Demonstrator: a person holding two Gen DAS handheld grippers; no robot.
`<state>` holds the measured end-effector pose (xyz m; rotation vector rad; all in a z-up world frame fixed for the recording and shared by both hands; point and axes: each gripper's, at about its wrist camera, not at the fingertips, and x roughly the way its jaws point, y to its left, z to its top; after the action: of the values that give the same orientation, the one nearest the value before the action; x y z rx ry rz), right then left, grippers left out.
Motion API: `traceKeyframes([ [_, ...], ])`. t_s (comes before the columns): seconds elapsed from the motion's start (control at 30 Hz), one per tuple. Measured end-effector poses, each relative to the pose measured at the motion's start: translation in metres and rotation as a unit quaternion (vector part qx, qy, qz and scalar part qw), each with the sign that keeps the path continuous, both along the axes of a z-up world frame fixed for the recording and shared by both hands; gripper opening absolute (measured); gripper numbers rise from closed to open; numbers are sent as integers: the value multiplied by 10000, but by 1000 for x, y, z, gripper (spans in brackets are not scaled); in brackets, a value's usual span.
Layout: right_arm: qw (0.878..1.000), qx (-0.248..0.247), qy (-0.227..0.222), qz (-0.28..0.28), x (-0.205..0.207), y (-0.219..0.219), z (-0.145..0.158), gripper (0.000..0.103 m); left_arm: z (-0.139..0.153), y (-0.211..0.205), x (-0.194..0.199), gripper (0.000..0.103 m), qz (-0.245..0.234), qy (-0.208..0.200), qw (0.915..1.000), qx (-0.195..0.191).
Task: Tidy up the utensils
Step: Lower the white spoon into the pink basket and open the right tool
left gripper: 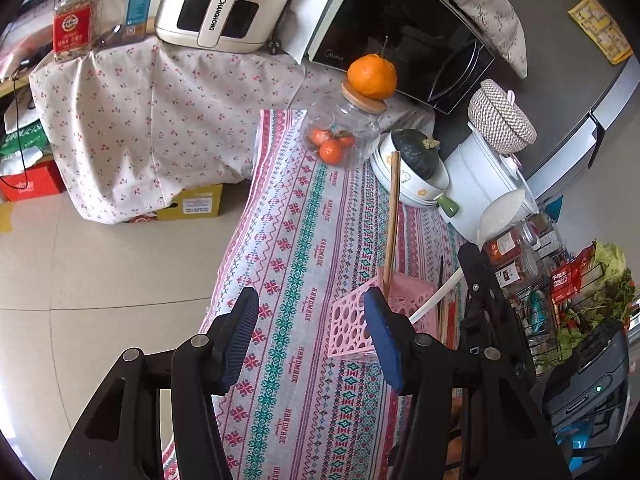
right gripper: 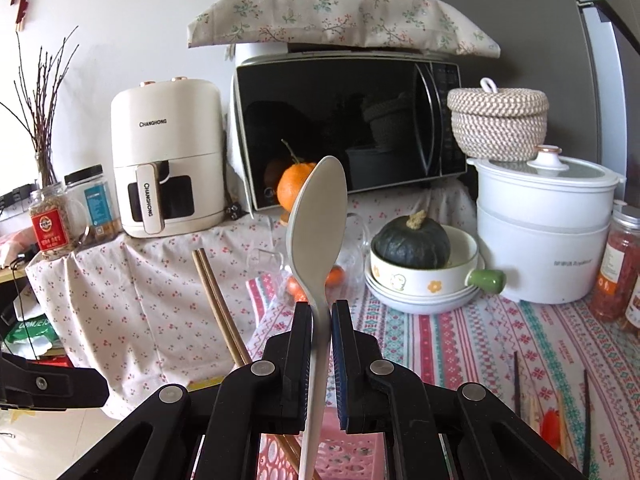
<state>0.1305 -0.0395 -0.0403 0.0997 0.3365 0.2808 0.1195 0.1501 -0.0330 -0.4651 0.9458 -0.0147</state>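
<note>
Right gripper (right gripper: 322,336) jaws clamped on the neck of a pale white plastic rice spoon (right gripper: 318,224), bowl end up, handle running down toward the pink perforated plastic utensil basket (right gripper: 340,456) right below it. Left gripper (left gripper: 312,332) jaws parted, nothing between them, hanging just beside the basket on the patterned tablecloth of the counter (left gripper: 304,208). A pair of brown wooden chopsticks (right gripper: 218,304) already stands slanted in the basket.

Handling read: spoon looks light, rigid and smooth, so likely slick between the pads; the narrow neck is the right place to hold, flat sides against the pads, which stops it twisting. Basket looks light too and could tip or skid if the handle catches its rim. More chopsticks (right gripper: 586,408) lie loose on the counter to the right.
</note>
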Motion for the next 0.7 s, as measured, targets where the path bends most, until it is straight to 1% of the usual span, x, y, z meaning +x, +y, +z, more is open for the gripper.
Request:
traceKeyframes([
  [0.1, 10000, -25, 48, 0, -1, 1, -6, 9, -1, -2, 1, 57, -40, 21, 10000, -54],
  [0.2, 9999, 35, 158, 18, -1, 0, -10, 10, 1, -6, 1, 57, -82, -21, 10000, 7],
  [0.23, 9997, 62, 239, 39, -1, -1, -12, 13, 0, -6, 1, 57, -99, -26, 9999, 13],
  [0.27, 9994, 78, 341, 39, -2, -3, -14, 18, 0, -7, 1, 57, -112, -22, 9999, 8],
  [0.3, 9989, 110, 450, 29, -2, -6, -16, 33, 0, -8, 1, 57, -125, -16, 9999, 4],
  [0.33, 9985, 171, 528, 17, -3, -9, -18, 45, -1, -9, 1, 57, -139, -14, 9999, -1],
  [0.43, 9976, 299, 617, 37, -10, -17, -20, 46, -1, -13, 1, 57, -221, -86, 9997, -56],
  [0.6, 9964, 403, 749, 4, -17, -41, -11, 46, 1, -22, 0, 57, -343, -160, 9993, 24],
  [0.7, 9950, 328, 935, -103, -15, -63, 0, 46, 4, -29, -2, 57, -460, -223, 9987, 43],
])
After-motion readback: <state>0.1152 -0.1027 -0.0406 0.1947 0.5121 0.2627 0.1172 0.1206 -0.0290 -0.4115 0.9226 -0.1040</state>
